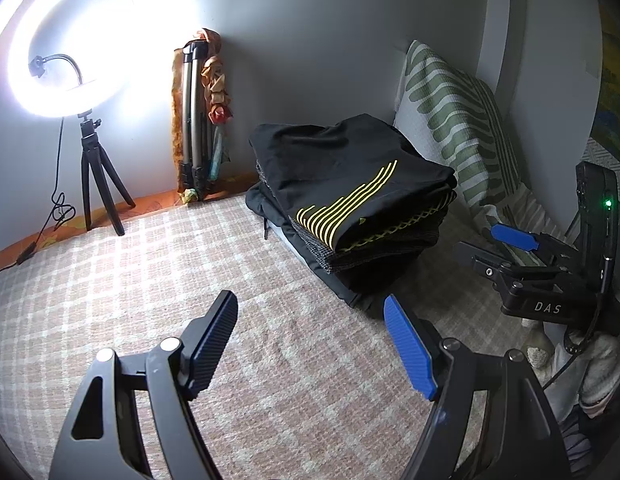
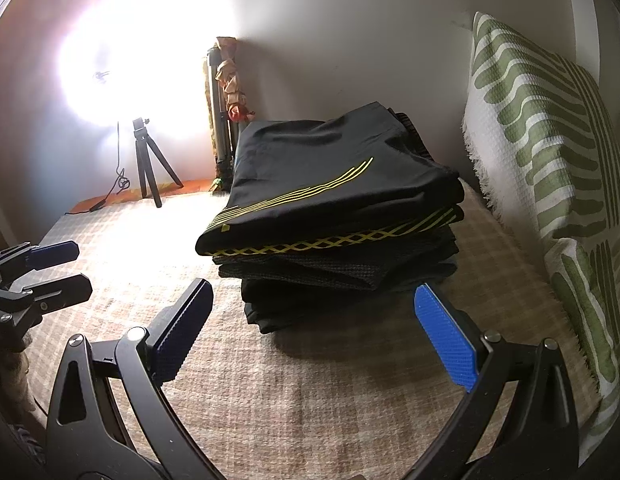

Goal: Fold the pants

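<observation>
A stack of folded dark pants (image 1: 350,200) lies on the checked beige bed cover (image 1: 190,280). The top pair is black with yellow stripes (image 2: 330,184). My left gripper (image 1: 310,340) is open and empty, hovering above the cover short of the stack. My right gripper (image 2: 314,332) is open and empty, just in front of the stack's near edge. The right gripper also shows in the left wrist view (image 1: 510,248) to the right of the stack. The left gripper shows at the left edge of the right wrist view (image 2: 66,268).
A green-and-white patterned pillow (image 2: 550,140) leans on the wall right of the stack. A bright ring light on a small tripod (image 1: 98,168) stands at the back left with its cable. A folded tripod (image 1: 194,120) leans in the corner.
</observation>
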Demonstrator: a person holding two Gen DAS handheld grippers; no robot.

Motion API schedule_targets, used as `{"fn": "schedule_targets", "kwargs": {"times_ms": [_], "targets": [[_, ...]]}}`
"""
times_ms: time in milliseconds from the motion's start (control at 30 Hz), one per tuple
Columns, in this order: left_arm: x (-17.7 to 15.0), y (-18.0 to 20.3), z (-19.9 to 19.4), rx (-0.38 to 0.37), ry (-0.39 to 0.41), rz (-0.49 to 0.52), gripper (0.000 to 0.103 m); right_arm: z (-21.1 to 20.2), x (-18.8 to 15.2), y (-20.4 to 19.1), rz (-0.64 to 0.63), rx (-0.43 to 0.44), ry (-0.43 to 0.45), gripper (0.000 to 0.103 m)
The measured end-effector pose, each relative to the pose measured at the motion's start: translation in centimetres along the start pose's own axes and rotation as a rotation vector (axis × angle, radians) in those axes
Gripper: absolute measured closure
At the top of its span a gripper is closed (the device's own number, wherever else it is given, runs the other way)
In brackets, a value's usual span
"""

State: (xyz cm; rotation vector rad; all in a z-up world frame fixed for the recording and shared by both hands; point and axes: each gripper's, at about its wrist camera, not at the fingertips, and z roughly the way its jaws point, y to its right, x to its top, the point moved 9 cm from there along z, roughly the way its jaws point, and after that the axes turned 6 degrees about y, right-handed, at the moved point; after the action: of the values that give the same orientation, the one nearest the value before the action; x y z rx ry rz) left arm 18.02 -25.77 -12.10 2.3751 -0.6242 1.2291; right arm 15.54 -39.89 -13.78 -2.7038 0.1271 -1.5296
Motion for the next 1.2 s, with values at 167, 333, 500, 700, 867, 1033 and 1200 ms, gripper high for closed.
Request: {"fn": "schedule_targets", "kwargs": {"times_ms": [167, 333, 500, 700, 867, 1033, 1200], "targets": [[0.3, -0.1, -0.1, 0.017, 0.016, 0.006, 0.029, 0.0, 0.0, 0.0, 0.0, 0.002, -0.001, 0.0], [0.8, -0.4, -0.3, 0.069, 0.029, 0.021, 0.029, 0.0, 0.0, 0.0, 0.0, 0.001, 0.001, 0.0], [1.0, 0.2, -0.6, 0.069, 0.046, 0.053, 0.029, -0.1, 0.0, -0.3, -0.003, 0.002, 0.002, 0.0], [1.0, 0.9, -0.7, 0.047, 0.044, 0.069, 0.029, -0.3, -0.2, -0.6, -0.009, 0.003, 0.0, 0.0], [0.9, 1.0, -0.7, 0.042, 0.038, 0.059, 0.029, -0.2, -0.2, -0.6, 0.002, 0.007, -0.003, 0.0], [0.9, 0.8, -0.7, 0.053, 0.041, 0.056, 0.029, -0.3, -0.3, -0.6, 0.003, 0.009, -0.005, 0.0], [0.9, 0.8, -0.6, 0.052, 0.055, 0.065, 0.029, -0.3, -0.3, -0.7, 0.004, 0.011, -0.006, 0.0]]}}
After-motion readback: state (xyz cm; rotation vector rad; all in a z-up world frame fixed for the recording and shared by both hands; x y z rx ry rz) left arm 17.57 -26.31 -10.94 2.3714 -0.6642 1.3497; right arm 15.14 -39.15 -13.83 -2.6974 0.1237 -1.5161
